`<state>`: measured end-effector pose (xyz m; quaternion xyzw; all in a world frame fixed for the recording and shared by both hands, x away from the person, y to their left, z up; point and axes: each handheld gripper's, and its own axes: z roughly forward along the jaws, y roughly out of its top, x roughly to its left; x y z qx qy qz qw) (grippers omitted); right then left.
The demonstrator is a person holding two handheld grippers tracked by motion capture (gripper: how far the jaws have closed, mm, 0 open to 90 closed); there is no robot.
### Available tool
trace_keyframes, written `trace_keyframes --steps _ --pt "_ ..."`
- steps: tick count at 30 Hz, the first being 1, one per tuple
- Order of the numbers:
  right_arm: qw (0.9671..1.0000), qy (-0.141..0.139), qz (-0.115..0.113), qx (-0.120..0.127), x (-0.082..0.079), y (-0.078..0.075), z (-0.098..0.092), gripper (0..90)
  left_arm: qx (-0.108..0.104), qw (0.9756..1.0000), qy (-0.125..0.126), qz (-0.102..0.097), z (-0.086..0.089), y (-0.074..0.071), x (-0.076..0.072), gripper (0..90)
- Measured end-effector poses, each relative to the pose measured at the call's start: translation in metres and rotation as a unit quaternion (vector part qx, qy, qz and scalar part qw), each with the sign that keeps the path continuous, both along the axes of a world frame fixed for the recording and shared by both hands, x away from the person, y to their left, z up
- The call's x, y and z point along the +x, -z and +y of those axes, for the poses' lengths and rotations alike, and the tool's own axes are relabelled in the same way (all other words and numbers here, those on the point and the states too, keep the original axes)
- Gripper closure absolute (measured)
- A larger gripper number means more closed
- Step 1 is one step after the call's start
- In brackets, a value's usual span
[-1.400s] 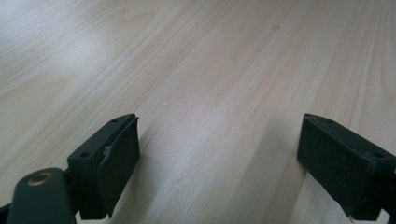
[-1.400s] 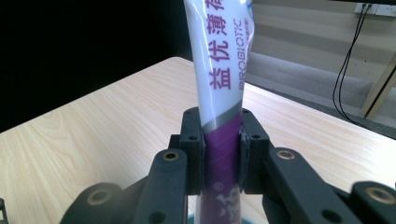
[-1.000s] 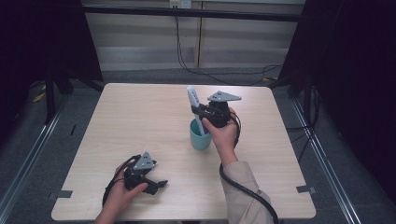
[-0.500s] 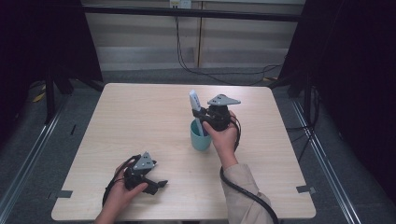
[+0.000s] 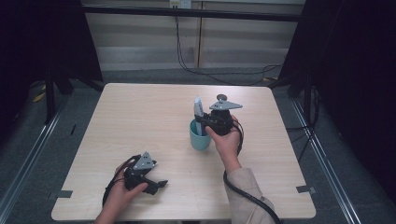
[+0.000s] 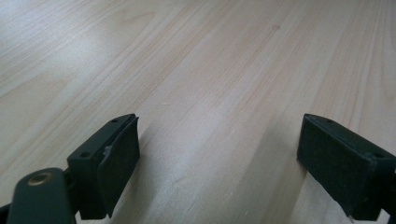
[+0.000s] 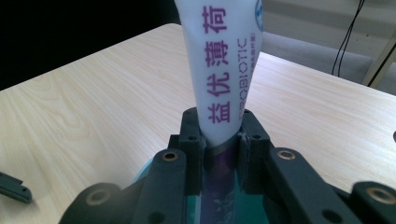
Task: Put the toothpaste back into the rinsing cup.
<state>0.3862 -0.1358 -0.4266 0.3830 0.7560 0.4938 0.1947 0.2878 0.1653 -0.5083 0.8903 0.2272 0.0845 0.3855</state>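
Observation:
A white toothpaste tube (image 5: 198,108) with purple lettering stands nearly upright, and my right gripper (image 5: 202,122) is shut on its lower part. Its bottom end dips into a teal cup (image 5: 200,139) at the table's middle. In the right gripper view the tube (image 7: 224,60) rises from between the closed jaws of the right gripper (image 7: 223,140), with the cup's teal inside (image 7: 254,212) below. My left gripper (image 5: 161,184) lies on the table near the front left, held by a hand. In the left gripper view my left gripper (image 6: 219,154) is open over bare wood.
The light wooden table (image 5: 140,116) has free room at the left and the back. Dark frame posts stand at both sides, and cables run along the floor behind the table. The right gripper's cable trails off the front edge.
The right gripper has brought the tube slightly down and to the right, from a tilt to more upright over the cup. The left gripper has stayed where it was.

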Motion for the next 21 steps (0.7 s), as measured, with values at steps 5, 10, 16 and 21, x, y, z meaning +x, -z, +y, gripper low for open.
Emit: trace_keyframes --steps 5,10,16,21 --pt "0.9999 -0.002 0.005 -0.012 -0.0031 -0.003 -0.0006 75.8 0.001 1.0 0.0 0.0 0.0001 -0.0002 0.0 12.8" --pt "0.9999 -0.004 0.009 -0.01 -0.004 -0.002 -0.0015 75.5 0.001 1.0 0.0 0.0 0.0001 -0.0002 0.0 12.8" --pt "0.9999 -0.004 0.015 -0.007 -0.0033 -0.002 -0.0003 74.8 0.0 1.0 0.0 0.0 0.0 0.0 0.0 12.8" --pt "0.9998 -0.009 0.015 -0.005 -0.0028 -0.0011 0.0026 74.0 0.0 1.0 0.0 0.0 0.0 0.0 0.0 12.8"
